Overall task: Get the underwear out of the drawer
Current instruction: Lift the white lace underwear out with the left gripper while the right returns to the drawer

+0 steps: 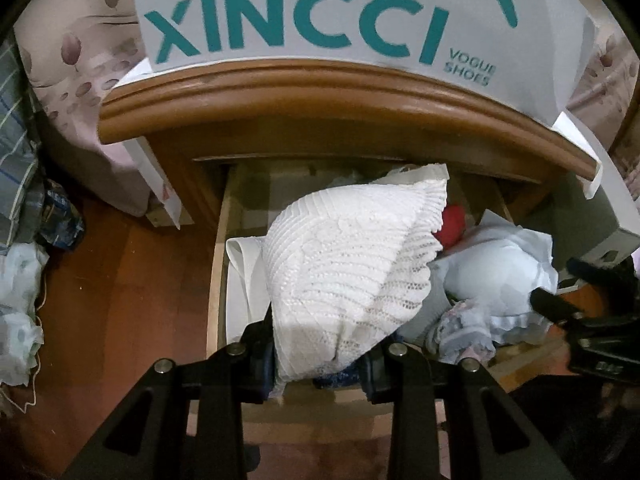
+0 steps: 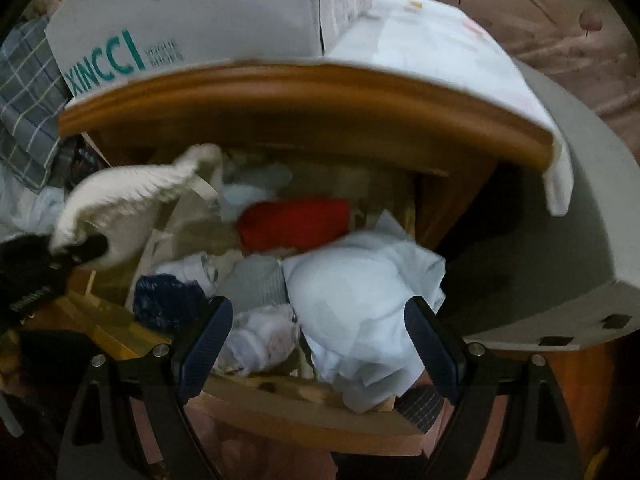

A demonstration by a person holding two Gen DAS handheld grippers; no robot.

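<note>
The wooden drawer point(image 1: 218, 248) of a nightstand stands pulled open, full of clothes. My left gripper point(image 1: 320, 364) is shut on a white lace underwear point(image 1: 352, 264) and holds it lifted above the drawer; it also shows in the right wrist view point(image 2: 128, 192), with the left gripper point(image 2: 76, 250) at the left edge. My right gripper point(image 2: 318, 344) is open over the drawer's front point(image 2: 304, 400), its fingers on either side of a pale blue garment point(image 2: 360, 300) and a small white floral one point(image 2: 260, 336). The right gripper point(image 1: 560, 304) shows at the right of the left wrist view.
A red garment point(image 2: 294, 222), a grey one point(image 2: 256, 280) and a dark blue lace piece point(image 2: 168, 300) lie in the drawer. A white XINCCI shoe box point(image 1: 304, 16) sits on the nightstand top point(image 1: 320, 92). Plaid cloth point(image 2: 28, 100) and bags point(image 1: 20, 300) lie on the wooden floor at left.
</note>
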